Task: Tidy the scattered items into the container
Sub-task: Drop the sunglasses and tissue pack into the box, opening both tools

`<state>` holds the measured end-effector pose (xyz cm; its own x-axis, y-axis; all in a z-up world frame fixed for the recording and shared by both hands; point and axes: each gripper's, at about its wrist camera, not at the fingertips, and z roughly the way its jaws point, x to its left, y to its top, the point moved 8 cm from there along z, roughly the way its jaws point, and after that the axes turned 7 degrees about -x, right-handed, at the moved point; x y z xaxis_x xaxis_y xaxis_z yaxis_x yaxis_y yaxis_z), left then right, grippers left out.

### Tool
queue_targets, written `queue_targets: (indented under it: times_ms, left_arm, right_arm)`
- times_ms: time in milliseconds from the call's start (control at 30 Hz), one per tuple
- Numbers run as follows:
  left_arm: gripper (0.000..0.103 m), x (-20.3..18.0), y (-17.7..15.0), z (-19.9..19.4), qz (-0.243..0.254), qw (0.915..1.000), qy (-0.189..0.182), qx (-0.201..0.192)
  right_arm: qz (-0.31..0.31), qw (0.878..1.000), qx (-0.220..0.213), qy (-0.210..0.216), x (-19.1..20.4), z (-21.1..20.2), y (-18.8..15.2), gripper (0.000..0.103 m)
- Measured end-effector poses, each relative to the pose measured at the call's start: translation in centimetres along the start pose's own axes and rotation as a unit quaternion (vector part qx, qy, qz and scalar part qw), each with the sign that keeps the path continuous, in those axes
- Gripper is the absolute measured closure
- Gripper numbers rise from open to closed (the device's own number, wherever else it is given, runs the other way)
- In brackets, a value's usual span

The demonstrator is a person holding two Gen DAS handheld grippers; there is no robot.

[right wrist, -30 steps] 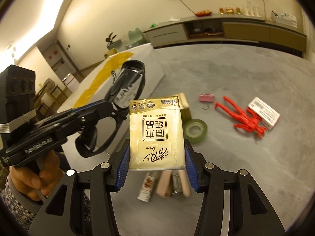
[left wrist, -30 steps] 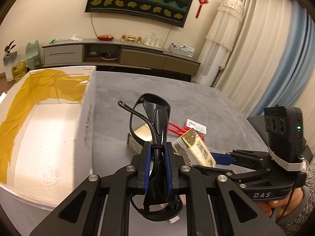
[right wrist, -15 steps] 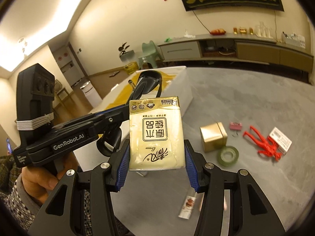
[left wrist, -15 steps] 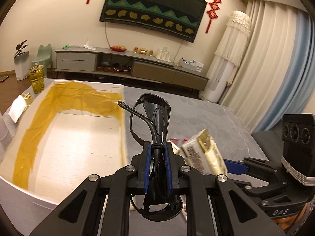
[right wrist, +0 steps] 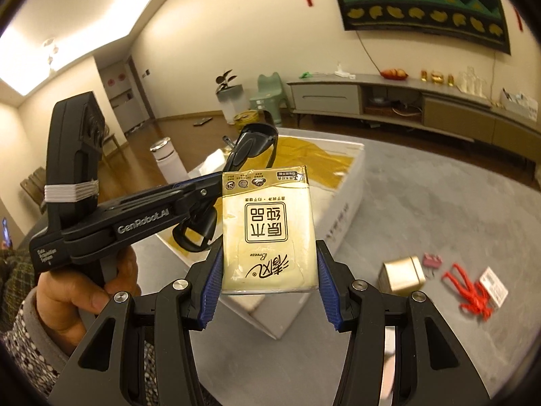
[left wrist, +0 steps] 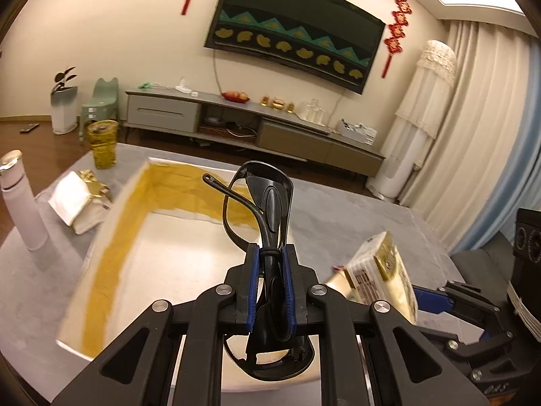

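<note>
Sunglasses (left wrist: 257, 223), folded, clamped between left gripper (left wrist: 270, 287) fingers at frame centre above the white box (left wrist: 111, 237) — tissue pack (right wrist: 268, 233) pinched in right gripper (right wrist: 268, 287), lower centre, beside the box.

The grey table (right wrist: 439, 209) carries a white box (right wrist: 348, 199), gold tin (right wrist: 402, 274), red figure (right wrist: 470, 291), white bottle (left wrist: 23, 209) and yellow glass (left wrist: 102, 143).
</note>
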<state>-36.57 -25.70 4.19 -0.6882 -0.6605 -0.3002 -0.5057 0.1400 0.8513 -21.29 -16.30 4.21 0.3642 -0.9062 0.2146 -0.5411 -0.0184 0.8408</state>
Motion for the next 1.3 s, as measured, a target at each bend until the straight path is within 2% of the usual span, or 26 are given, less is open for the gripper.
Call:
queue_targets:
  times_ms: [300,700,867,967,1033,1067,1100,1300]
  left_arm:
    - [0.089,6.3,-0.9,1.2,-0.064,0.9973,0.031,0.021]
    - [0.089,10.2,-1.9,2.6,-0.116,0.9905,0.051,0.053]
    - [0.088,10.5,-2.4,3.1,-0.111,0.9897,0.066,0.061]
    - [0.076,11.0,-2.5,3.4,-0.105,0.9893,0.079,0.063]
    - [0.059,11.1,-2.6,3.6,-0.109,0.989,0.077,0.065]
    - [0.055,11.3,-2.6,3.6,-0.11,0.9888,0.079,0.064]
    - [0.052,11.4,-2.6,3.5,-0.11,0.9885,0.082,0.063]
    - [0.052,11.3,-2.3,3.1,-0.107,0.9893,0.085,0.051]
  right_arm:
    - [-0.05,0.998,0.032,-0.015,2.0,4.9,0.5,0.049]
    - [-0.1,0.991,0.089,-0.03,3.1,10.7,-0.1,0.049]
    - [-0.102,0.989,0.102,-0.034,2.6,11.9,-0.8,0.047]
    - [-0.098,0.988,0.11,-0.037,2.1,12.5,-1.1,0.047]
    - [-0.097,0.989,0.109,-0.041,1.8,12.6,-1.2,0.047]
    - [-0.095,0.989,0.108,-0.041,1.7,12.6,-1.2,0.047]
    - [-0.092,0.989,0.108,-0.04,1.5,12.5,-1.2,0.047]
    - [-0.038,0.997,0.072,-0.009,0.7,10.4,0.0,0.047]
